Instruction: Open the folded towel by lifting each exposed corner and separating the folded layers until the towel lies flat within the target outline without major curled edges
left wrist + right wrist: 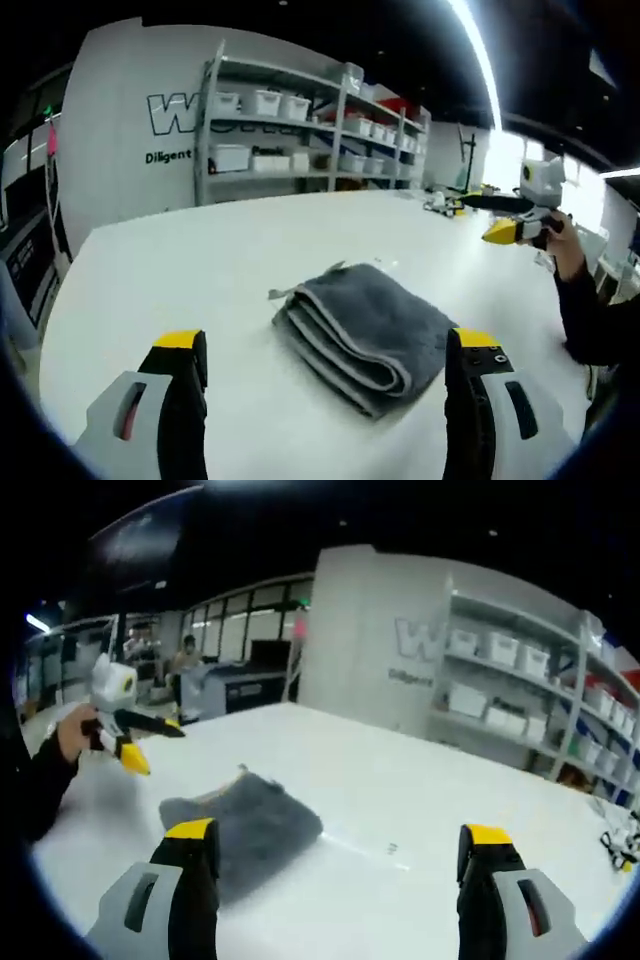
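Lying folded on the white desk (pixel 180 270), the grey towel (pixel 365 335) sits in several stacked layers, its pale-edged folds facing the left gripper view and a small corner sticking out at its far left side. In that view the left gripper (pixel 325 365) hovers above the desk just short of the towel, its yellow-tipped fingers (pixel 180 345) spread wide apart with nothing between them; the towel lies ahead, between the two and closer to the right one. The right gripper (pixel 515 228) shows there too, held up over the desk's far right side in a person's hand (pixel 560 235), well apart from the towel. In the right gripper view the right gripper (pixel 338 855) has its fingers (pixel 190 835) wide open and empty, the towel (pixel 245 825) lying on the desk (pixel 420 790) ahead near the left finger. Metal shelves (pixel 300 130) with white bins stand against the wall beyond the desk.
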`<state>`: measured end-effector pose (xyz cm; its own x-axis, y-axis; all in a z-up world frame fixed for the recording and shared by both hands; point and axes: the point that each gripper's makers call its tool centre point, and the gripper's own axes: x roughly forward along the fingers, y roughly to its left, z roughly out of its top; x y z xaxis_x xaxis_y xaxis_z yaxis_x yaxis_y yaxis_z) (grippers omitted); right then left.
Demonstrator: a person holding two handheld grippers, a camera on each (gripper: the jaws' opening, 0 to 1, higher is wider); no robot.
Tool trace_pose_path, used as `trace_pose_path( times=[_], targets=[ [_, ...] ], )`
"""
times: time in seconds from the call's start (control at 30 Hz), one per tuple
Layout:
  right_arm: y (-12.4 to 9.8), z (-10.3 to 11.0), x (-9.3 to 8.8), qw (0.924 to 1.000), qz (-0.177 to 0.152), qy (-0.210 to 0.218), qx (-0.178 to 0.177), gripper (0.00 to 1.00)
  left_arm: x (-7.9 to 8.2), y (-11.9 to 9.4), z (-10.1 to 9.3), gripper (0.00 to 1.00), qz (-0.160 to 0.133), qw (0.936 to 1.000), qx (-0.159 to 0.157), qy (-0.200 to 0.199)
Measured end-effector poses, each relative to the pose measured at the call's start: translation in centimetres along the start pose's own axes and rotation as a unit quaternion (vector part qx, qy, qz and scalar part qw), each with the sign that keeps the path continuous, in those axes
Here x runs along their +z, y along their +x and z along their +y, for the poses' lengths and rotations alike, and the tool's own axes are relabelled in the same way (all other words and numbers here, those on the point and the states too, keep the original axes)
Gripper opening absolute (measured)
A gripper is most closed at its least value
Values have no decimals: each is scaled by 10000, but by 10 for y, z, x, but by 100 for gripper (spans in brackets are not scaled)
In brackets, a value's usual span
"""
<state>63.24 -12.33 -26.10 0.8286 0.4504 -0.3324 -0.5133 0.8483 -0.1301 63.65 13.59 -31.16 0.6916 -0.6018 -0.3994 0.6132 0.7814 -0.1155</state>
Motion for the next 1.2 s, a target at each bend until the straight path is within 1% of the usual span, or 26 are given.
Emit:
trace_pose_path(
  times=[0.1,0.13,0.17,0.23,0.3,0.37,0.4,0.43,0.47,0.53,0.6,0.7,0.77,0.87,0.97,1.0,1.03,1.07,1.1,1.2],
  targets=[
    [7,4,-12,9999,130,60,65,99,-11,2,0,96,88,9998,-29,-166],
    [11,5,-18,9997,191,89,103,99,-14,3,-1,95,90,9996,-83,-243],
    [14,6,-24,9994,278,118,147,98,-16,4,-5,94,75,9988,-247,-427],
    [20,5,-31,9990,376,147,166,97,-18,8,-1,93,71,9974,-331,-631],
    [23,6,-35,9989,419,157,165,96,-23,11,1,90,122,9973,-319,-644],
    [25,8,-37,9986,448,169,207,95,-30,11,-4,89,182,9968,-360,-689],
    [26,10,-38,9985,465,169,235,95,-30,14,-6,89,177,9954,-483,-811],
    [26,10,-39,9984,482,166,253,95,-28,16,-11,91,121,9921,-658,-1058],
    [26,11,-40,9983,489,166,264,95,-28,18,-14,92,93,9893,-793,-1219],
    [27,11,-40,9982,482,196,281,93,-31,20,-13,92,137,9900,-749,-1186],
    [28,11,-42,9980,473,294,308,92,-39,23,-13,92,278,9921,-633,-1047],
    [33,14,-48,9969,534,407,400,92,-42,25,-14,91,330,9903,-744,-1123],
    [37,20,-55,9953,633,510,533,92,-44,26,-18,91,364,9905,-774,-1081],
    [39,27,-61,9932,705,650,665,91,-44,26,-20,90,373,9899,-873,-1053],
    [38,32,-62,9927,724,664,700,91,-42,27,-16,88,299,9870,-936,-1275],
    [38,32,-62,9926,728,666,702,91,-44,27,-17,87,305,9864,-946,-1306],
    [38,33,-62,9925,726,676,715,90,-45,28,-17,87,316,9863,-938,-1316],
    [39,35,-63,9921,732,696,741,90,-49,27,-25,86,331,9867,-913,-1300],
    [40,35,-63,9921,733,699,745,91,-51,28,-27,86,348,9868,-911,-1292],
    [46,39,-69,9910,784,764,765,92,-52,34,-27,85,403,9859,-953,-1317]
  ],
)
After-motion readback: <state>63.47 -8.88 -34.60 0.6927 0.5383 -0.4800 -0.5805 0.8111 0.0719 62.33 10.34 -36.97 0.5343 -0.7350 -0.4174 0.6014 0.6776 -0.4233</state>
